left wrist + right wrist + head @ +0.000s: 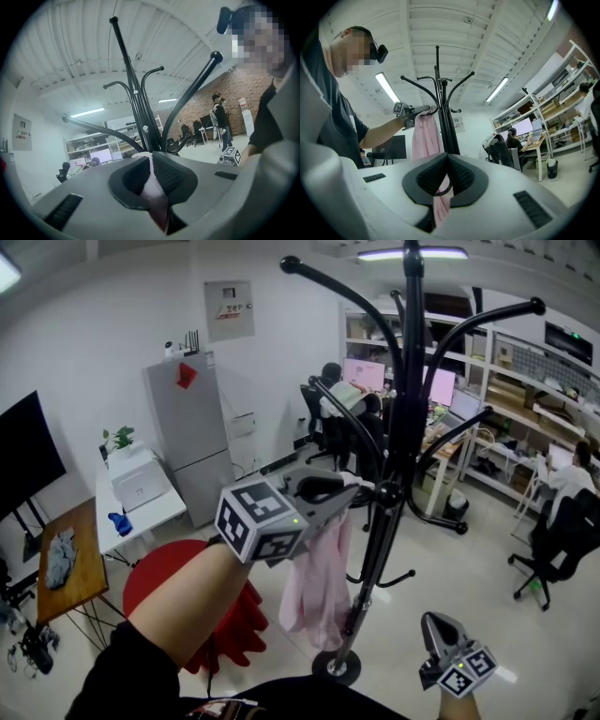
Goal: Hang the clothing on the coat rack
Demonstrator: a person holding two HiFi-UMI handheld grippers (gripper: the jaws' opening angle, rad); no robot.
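Observation:
My left gripper [352, 486] is shut on the top of a pale pink garment [319, 585], which hangs down from the jaws right beside the black coat rack [401, 418] and touches its pole. The gripper is level with the rack's lower curved hooks. In the left gripper view the pink cloth [157, 197] is pinched between the pads [168, 176], with the rack's pole [140, 115] just ahead. My right gripper [441, 629] sits low by the rack's round base [336, 667], shut and empty. From the right gripper view the garment [424, 138] dangles from the left gripper [419, 111] against the rack [447, 126].
A red stool [178, 587] stands below my left arm. Behind are a grey cabinet [192, 432], a white table [141, 495] and a wooden table [73, 559]. People sit at desks with monitors [366, 376]; a black office chair [561, 545] is at the right.

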